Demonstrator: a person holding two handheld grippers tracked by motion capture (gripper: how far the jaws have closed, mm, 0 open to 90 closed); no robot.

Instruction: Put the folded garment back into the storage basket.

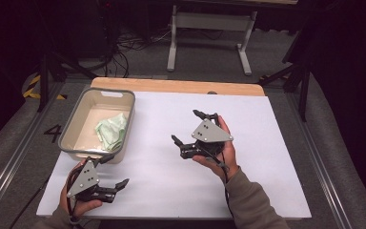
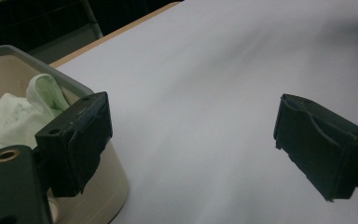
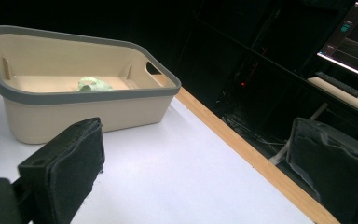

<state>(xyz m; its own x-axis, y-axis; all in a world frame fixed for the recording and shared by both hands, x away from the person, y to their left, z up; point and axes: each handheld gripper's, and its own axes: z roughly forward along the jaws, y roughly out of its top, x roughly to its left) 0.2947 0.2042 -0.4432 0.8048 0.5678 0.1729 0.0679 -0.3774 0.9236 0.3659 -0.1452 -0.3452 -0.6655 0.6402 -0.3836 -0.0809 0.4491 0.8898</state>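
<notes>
A beige basket (image 1: 126,102) with a grey rim stands at the table's left; a pale green cloth (image 1: 112,131) lies crumpled inside it. My left gripper (image 1: 108,170) hovers open just in front of the basket's near right corner, nothing between its jaws. In the left gripper view the basket (image 2: 105,196) and cloth (image 2: 14,116) sit behind the left jaw. My right gripper (image 1: 186,127) is held open over the table's middle, pointing left toward the basket (image 3: 88,112), where a bit of the cloth (image 3: 93,85) shows above the wall.
A white sheet (image 1: 162,191) covers the wooden table (image 1: 171,86). Beyond the far edge stand a desk frame (image 1: 209,36), cables and tripod legs on the floor. A monitor and keyboard (image 3: 349,46) appear in the right gripper view.
</notes>
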